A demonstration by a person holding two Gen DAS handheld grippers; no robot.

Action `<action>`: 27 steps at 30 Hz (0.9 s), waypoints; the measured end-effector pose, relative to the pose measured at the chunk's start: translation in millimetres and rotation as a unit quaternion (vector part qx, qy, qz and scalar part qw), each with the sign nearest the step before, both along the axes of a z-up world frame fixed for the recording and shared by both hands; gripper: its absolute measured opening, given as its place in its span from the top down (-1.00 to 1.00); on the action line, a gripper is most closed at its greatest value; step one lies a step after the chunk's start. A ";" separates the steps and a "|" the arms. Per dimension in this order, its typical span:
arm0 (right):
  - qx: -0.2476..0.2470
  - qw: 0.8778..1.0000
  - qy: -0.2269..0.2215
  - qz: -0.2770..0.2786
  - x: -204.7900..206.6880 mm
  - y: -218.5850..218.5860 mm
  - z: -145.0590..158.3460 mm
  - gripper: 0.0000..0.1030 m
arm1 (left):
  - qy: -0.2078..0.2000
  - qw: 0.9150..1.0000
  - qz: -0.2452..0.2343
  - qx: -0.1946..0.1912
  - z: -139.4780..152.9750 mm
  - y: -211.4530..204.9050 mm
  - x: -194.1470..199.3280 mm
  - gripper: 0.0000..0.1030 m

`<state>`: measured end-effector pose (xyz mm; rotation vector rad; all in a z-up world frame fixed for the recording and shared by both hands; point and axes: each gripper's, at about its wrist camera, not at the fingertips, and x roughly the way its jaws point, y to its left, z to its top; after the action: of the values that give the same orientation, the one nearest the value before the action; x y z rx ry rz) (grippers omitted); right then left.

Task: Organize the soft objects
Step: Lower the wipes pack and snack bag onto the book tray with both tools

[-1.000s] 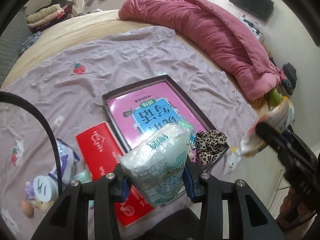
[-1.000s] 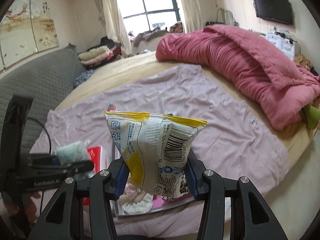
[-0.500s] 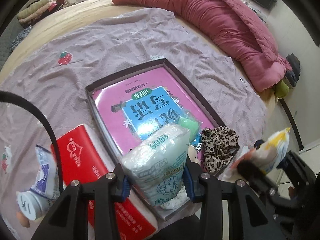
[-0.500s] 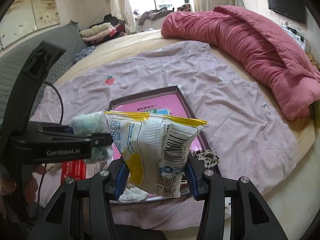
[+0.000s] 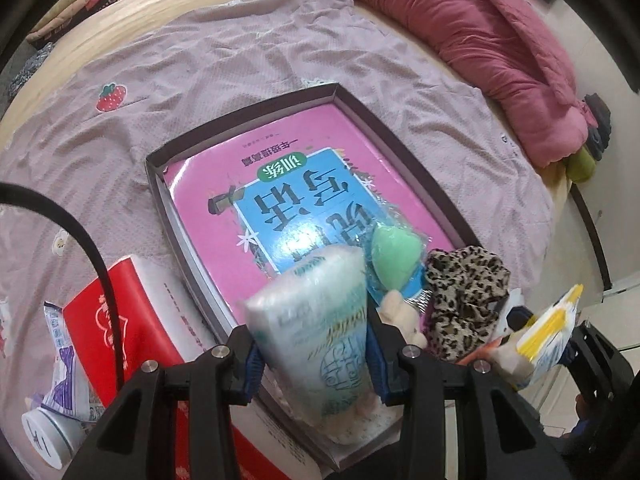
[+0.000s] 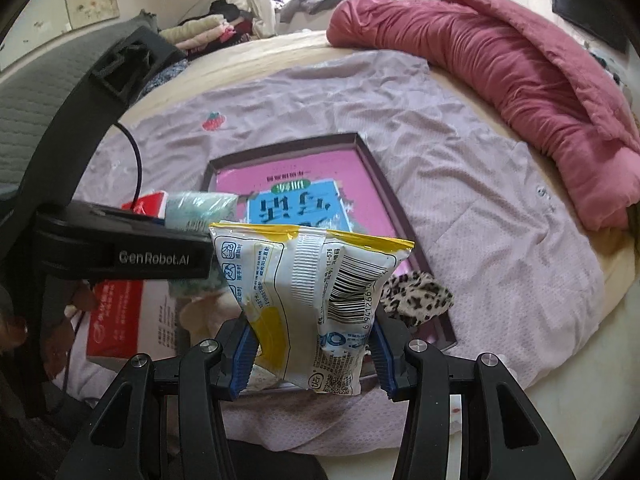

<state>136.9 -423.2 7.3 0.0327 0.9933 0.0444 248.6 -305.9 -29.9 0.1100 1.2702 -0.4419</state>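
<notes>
Left wrist view: the left gripper (image 5: 314,354) has its jaws clamped on a white-green soft pack (image 5: 316,320) — held over the near end of the dark tray (image 5: 240,120) on the bed, just beside a leopard scrunchie (image 5: 466,292).

Right wrist view: the right gripper (image 6: 312,354) has its jaws clamped on a yellow-white snack bag (image 6: 308,300) — above the tray's near edge.

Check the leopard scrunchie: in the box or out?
In. The leopard scrunchie lies inside the box's near right corner, beside the green sponge, on the pink book.
</notes>
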 end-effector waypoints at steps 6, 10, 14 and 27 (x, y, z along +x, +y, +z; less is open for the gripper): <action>0.000 1.000 0.018 -0.002 4.2 0.9 -19.0 0.02 | 0.004 1.000 -0.003 0.014 -10.4 -3.6 6.1 0.17; -0.011 1.000 0.026 -0.002 9.0 3.1 -30.3 0.02 | 0.007 1.000 -0.002 0.013 -13.9 -3.6 8.3 0.17; -0.013 0.999 0.039 -0.003 17.4 4.1 -41.7 0.02 | 0.008 1.000 -0.003 0.016 -17.1 -4.2 10.2 0.17; 0.009 0.999 0.019 -0.028 20.9 -6.1 -56.5 -0.01 | 0.005 1.000 -0.006 0.027 -24.4 -6.8 13.2 0.17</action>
<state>157.8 -429.2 -49.2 0.0777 1.0298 0.0024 261.8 -312.7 -54.3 0.1613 1.2925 -0.4201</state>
